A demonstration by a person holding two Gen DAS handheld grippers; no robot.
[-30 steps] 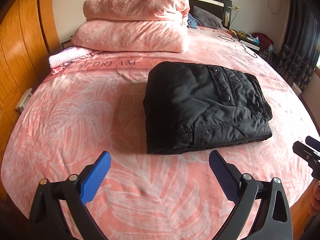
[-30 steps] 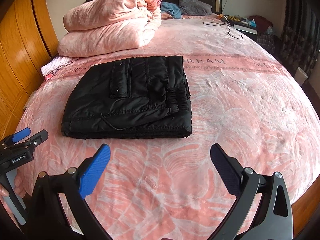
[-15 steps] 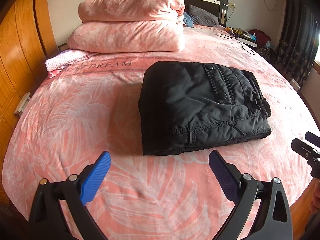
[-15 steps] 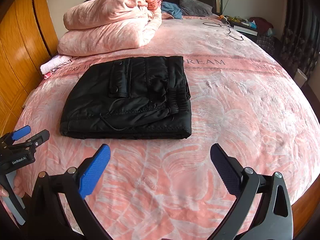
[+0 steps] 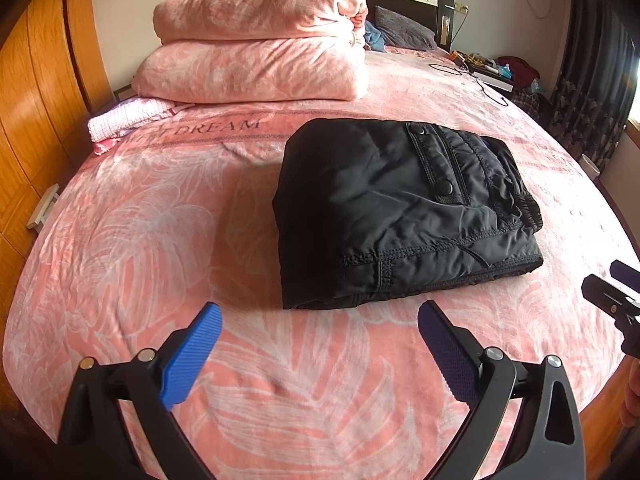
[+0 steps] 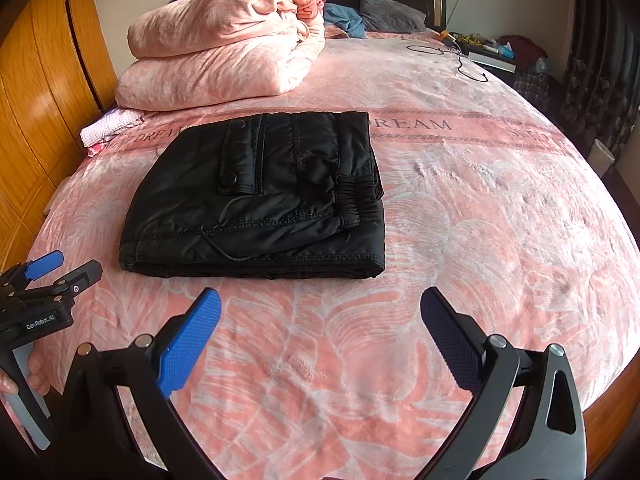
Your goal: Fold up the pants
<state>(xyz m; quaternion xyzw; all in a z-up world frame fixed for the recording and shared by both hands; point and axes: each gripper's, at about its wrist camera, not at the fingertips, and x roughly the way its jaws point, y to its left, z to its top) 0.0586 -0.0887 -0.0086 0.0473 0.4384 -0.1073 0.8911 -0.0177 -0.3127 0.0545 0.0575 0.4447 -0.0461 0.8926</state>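
Note:
Black pants [image 5: 400,208] lie folded into a compact rectangle on the pink bed cover; they also show in the right wrist view [image 6: 264,196], with the elastic waistband at the right and a snap pocket on top. My left gripper [image 5: 320,320] is open and empty, held above the bed just in front of the pants' near edge. My right gripper [image 6: 320,308] is open and empty, also just in front of the near edge. Each gripper shows at the edge of the other's view: the right one [image 5: 612,292], the left one [image 6: 52,276].
A folded pink duvet [image 5: 256,40] is stacked at the back left, with a small pink cloth [image 5: 128,120] beside it. A wooden wardrobe [image 5: 36,92] runs along the left. A cable [image 6: 460,60] and a nightstand with clutter [image 5: 496,72] are at the far right, near dark curtains.
Both grippers have shifted only slightly; the left wrist view has drifted a little so the pants sit slightly further left. The pants have not moved. Both grippers stay open.

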